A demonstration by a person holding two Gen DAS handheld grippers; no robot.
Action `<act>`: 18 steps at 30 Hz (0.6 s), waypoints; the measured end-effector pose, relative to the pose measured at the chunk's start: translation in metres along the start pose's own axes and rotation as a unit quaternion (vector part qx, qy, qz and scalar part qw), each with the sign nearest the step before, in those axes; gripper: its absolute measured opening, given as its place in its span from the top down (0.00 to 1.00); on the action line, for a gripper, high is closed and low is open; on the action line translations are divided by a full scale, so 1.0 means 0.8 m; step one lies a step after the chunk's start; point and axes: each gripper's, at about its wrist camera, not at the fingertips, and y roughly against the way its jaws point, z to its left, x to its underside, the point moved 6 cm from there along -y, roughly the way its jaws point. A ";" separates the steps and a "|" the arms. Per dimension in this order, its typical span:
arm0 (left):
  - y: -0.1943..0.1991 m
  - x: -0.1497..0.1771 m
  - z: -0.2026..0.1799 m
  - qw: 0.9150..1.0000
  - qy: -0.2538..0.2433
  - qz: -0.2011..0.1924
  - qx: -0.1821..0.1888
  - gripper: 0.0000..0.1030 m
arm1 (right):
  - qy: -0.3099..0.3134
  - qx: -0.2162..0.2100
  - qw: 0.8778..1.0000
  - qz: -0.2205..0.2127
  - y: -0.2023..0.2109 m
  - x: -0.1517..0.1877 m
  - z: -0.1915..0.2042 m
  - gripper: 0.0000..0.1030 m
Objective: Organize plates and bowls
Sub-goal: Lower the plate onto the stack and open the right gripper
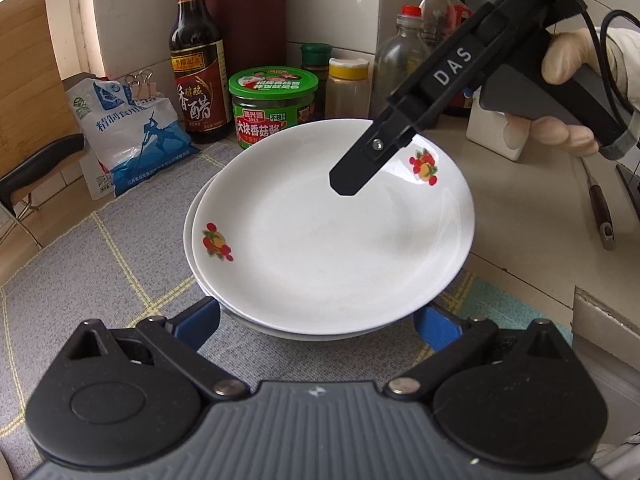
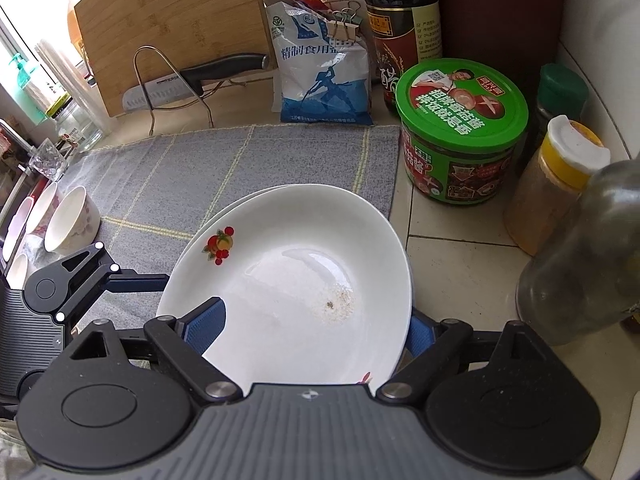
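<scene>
Right gripper (image 2: 316, 328) spread wide, straddling top plate (image 2: 296, 280) at lower centre, pads not pressing. Left gripper (image 1: 316, 320) likewise. Risk: offset stack sliding if nudged.

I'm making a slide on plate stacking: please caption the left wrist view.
Two white plates stacked on a grey mat, the left claw straddling their near rim and the right claw hanging above.
</scene>
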 end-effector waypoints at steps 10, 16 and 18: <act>0.004 0.001 -0.002 1.000 -0.011 -0.007 -0.008 0.01 | 0.000 0.029 1.000 -0.003 0.010 0.012 0.006 0.03; 0.018 0.001 0.001 0.999 -0.006 -0.026 -0.018 0.01 | 0.022 0.046 0.998 -0.029 0.023 0.015 0.027 0.00; 0.026 0.000 0.002 0.999 -0.004 -0.036 -0.022 0.01 | 0.031 0.059 0.997 -0.042 0.027 0.018 0.036 0.00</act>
